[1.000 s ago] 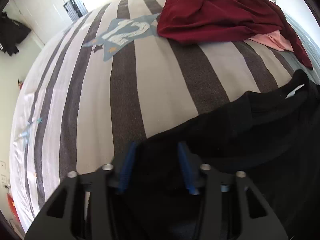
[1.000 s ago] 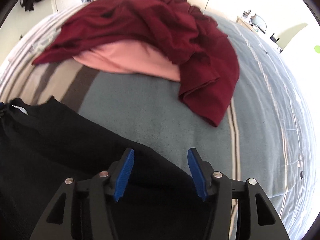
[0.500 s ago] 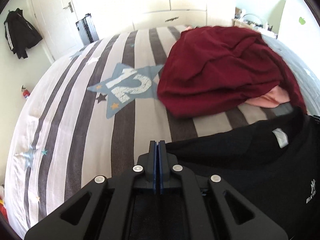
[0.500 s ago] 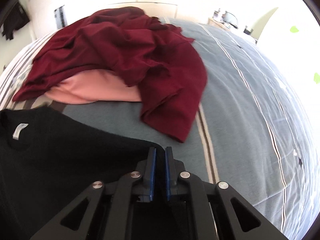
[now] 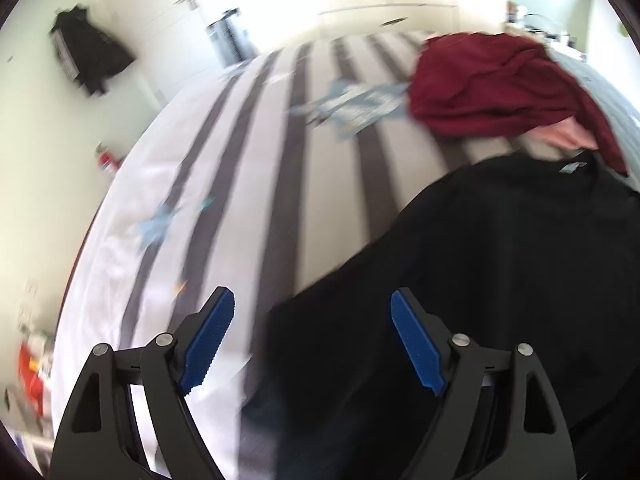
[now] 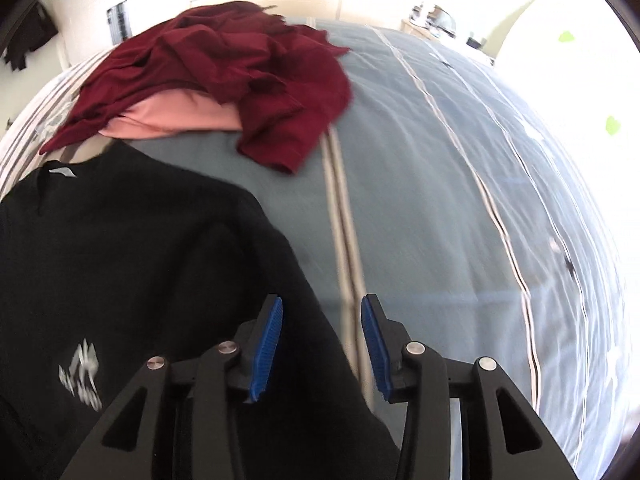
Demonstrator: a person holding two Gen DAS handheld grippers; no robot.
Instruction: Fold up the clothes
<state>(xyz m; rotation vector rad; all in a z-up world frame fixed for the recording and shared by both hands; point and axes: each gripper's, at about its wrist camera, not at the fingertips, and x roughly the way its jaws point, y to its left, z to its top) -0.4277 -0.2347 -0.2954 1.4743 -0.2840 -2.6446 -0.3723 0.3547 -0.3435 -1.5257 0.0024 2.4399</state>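
Observation:
A black T-shirt (image 5: 500, 264) lies spread on the bed, neck label toward the far side; in the right wrist view the same black T-shirt (image 6: 132, 264) shows a white chest print. My left gripper (image 5: 312, 320) hovers over its left edge, jaws opening wide, nothing pressed between the blue pads. Over the shirt's right edge my right gripper (image 6: 322, 328) is also opening, its pads clear of the cloth. A dark red garment (image 5: 496, 92) lies heaped beyond the shirt, with a pink garment (image 6: 172, 116) under it.
The bed has a grey and white striped cover (image 5: 248, 184) on the left half and a blue-grey cover (image 6: 440, 200) on the right. A dark jacket (image 5: 88, 56) hangs on the wall by a door. Red items (image 5: 34, 372) sit on the floor at left.
Half a second ago both grippers were shut on the black shirt's edges; now both have let go and opened. Both have pulled back and up, so more shirt shows.

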